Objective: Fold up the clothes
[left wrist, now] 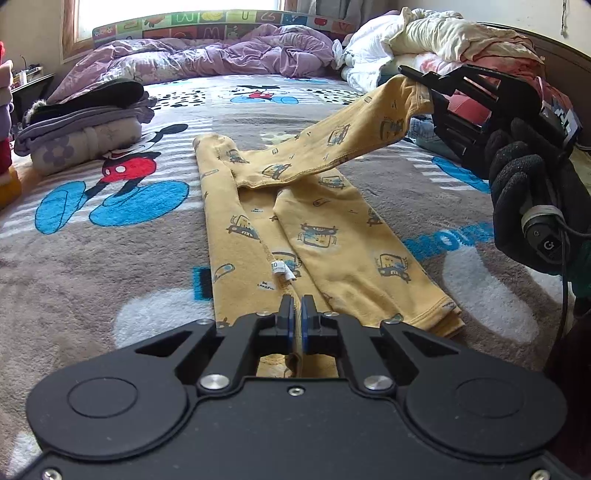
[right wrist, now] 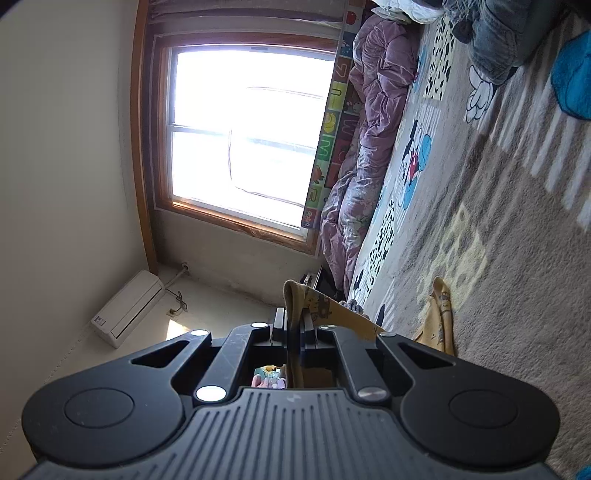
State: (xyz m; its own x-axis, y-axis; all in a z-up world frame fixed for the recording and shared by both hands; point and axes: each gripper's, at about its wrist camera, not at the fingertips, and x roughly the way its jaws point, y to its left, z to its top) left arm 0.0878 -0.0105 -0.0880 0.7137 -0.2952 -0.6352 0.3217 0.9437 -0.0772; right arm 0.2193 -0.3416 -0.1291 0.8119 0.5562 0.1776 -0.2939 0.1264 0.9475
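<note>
Left wrist view: folded pile [left wrist: 81, 129] far left; yellow pants [left wrist: 295, 229] lie lengthwise on the blanket [left wrist: 110, 258], running near to far. Left gripper [left wrist: 295, 314] pinches the near end; right gripper [left wrist: 424, 85] clamps one leg, lifted far right, ready to cross leftward.

Letters are showing on the alphabet play mat [left wrist: 207, 26] standing behind the bed: "W", "U", "M" legible in both wrist views (others too small). White garment tag [left wrist: 279, 266] on the yellow pants [left wrist: 314, 236] is reading "10", partly folded. Blanket [left wrist: 448, 240] lettering unreadable.
</note>
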